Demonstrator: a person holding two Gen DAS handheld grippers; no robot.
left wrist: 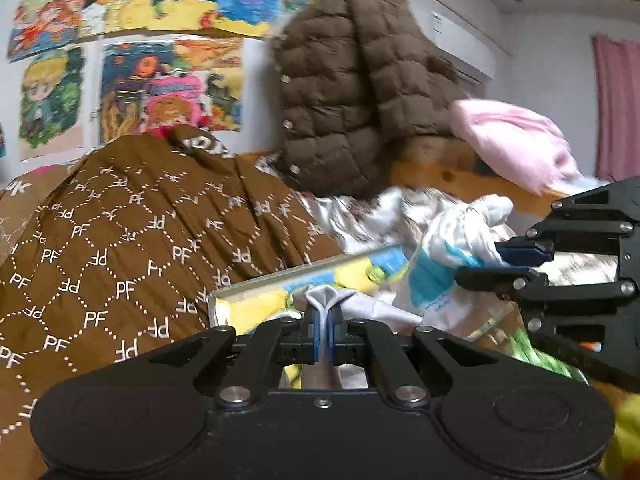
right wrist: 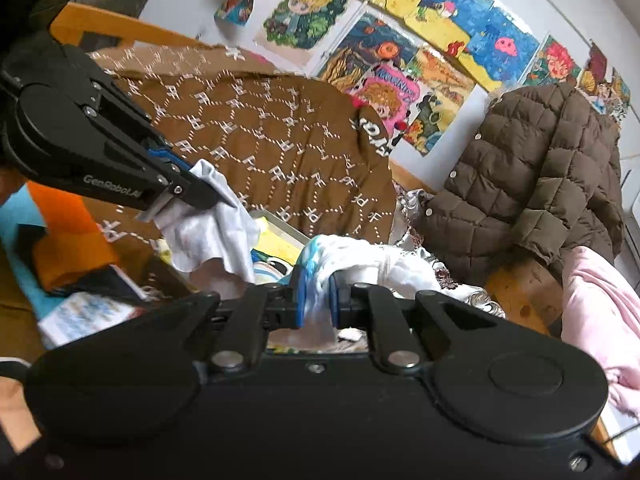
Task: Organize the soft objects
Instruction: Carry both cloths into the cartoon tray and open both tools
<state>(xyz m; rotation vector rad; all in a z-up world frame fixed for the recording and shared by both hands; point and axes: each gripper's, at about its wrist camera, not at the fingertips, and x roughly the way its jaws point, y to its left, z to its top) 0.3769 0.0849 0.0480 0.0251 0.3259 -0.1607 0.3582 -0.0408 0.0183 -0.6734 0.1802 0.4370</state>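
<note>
Item: white cloth point(left wrist: 452, 240), soft, crumpled, with a blue printed patch; held off the bed between two tools. Left gripper point(left wrist: 323, 334): jaws clenched on one gathered edge of the cloth, a small peak of fabric standing straight up out of the pinch. Right gripper point(right wrist: 318, 300): jaws clenched on another bunched part, the blue patch sitting just at the left pad. Key relation: the cloth's long axis runs from one pair of jaws to the other, slack and folded rather than taut; seen from the left jaws, the right gripper lies ahead and to the right, close by, its fingers pointing across. Seen from the right jaws, the left gripper lies ahead and up-left, a loose flap hanging below it. Neither hand is nearer; both already grip. Beneath the cloth: a yellow-and-blue picture board point(left wrist: 352, 276). Beyond the jaws: brown patterned quilt point(left wrist: 132, 240), brown puffer jacket point(left wrist: 360, 92), pink garment point(left wrist: 516, 144). Judgement: drawing the jaws apart along that axis would spread the cloth for folding.
</note>
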